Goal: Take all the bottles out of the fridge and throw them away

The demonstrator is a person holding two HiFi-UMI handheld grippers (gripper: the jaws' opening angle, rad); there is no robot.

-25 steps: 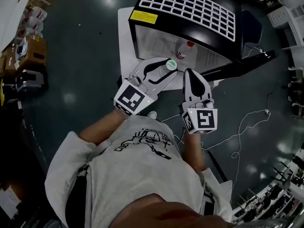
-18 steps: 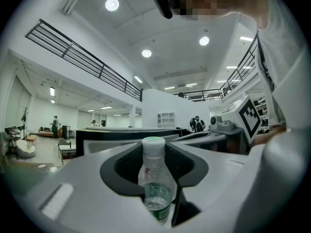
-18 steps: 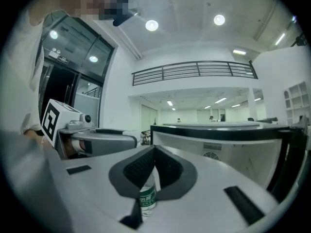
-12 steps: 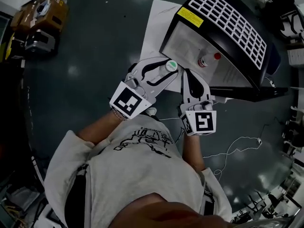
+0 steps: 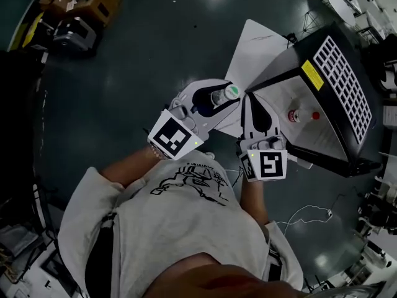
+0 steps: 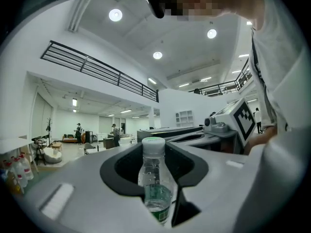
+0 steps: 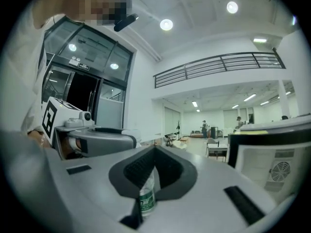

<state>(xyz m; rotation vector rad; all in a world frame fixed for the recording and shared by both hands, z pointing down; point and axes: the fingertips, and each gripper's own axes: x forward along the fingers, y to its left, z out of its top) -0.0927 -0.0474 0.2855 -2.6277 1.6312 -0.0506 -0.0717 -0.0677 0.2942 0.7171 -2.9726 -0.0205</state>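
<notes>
White-shelled, the left hand-held gripper (image 5: 224, 95) is clamped on a clear plastic bottle (image 6: 154, 178). The bottle stands upright in the hollow of the jaws, pale cap above them and green label below. The grip appears to sit high on the body, under the neck.

The right hand-held gripper (image 5: 249, 99) is clenched on nothing. A green label shows through the slot under its jaws in its own view. This is judged to be the left one's bottle seen beyond, not a second load. The two tips stand just beside each other.

Location of task items: the carried bottle is outside the fridge (image 5: 345, 85), which stands to the right with its door open, on a white sheet (image 5: 257, 42). At least one red-capped bottle (image 5: 299, 115) is inside. No bin appears in any view.

Assessment: the step in hand is the carry to disposal. The task is judged well short of complete.

Recommendations:
- Hold the left hand-held gripper level so the bottle hangs upright and does not slide through the hollow.
- Do not tighten the grip, as thin plastic will likely buckle.
- Hold the right one clear of the cap.
- Locate the bin before committing to a path, and release only low over its mouth.
- Mind the cable (image 5: 307, 215) on the dark floor (image 5: 155, 48), and the open door on the return for the next bottle.
</notes>
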